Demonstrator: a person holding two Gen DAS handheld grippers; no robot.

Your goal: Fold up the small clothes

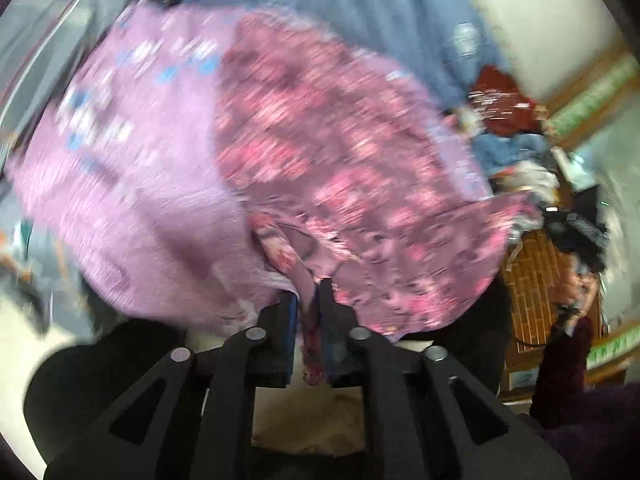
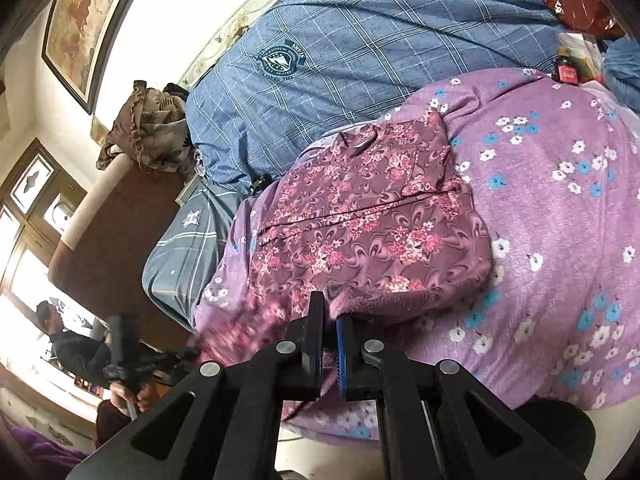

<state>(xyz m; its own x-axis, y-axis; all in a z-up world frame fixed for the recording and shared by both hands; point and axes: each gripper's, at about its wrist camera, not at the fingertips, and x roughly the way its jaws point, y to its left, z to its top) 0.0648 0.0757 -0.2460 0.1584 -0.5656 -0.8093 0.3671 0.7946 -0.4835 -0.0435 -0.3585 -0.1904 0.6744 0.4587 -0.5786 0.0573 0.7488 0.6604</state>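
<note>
A small maroon garment with pink flowers point(image 2: 368, 216) lies partly folded on a lilac flowered blanket point(image 2: 560, 240). My right gripper point(image 2: 330, 312) is shut on the garment's near edge, with cloth pinched between its fingers. In the left wrist view the same garment point(image 1: 340, 160) fills the middle, blurred by motion. My left gripper point(image 1: 309, 300) is shut on another edge of it, with a strip of cloth hanging down between the jaws. The lilac blanket point(image 1: 132, 168) lies under it there too.
A blue checked duvet point(image 2: 360, 52) lies beyond the garment. A brown crumpled cloth point(image 2: 148, 128) sits on the headboard at left. A pile of clothes point(image 1: 512, 140) and a wicker basket point(image 1: 536, 280) stand at right. A person point(image 2: 76, 344) is by the window.
</note>
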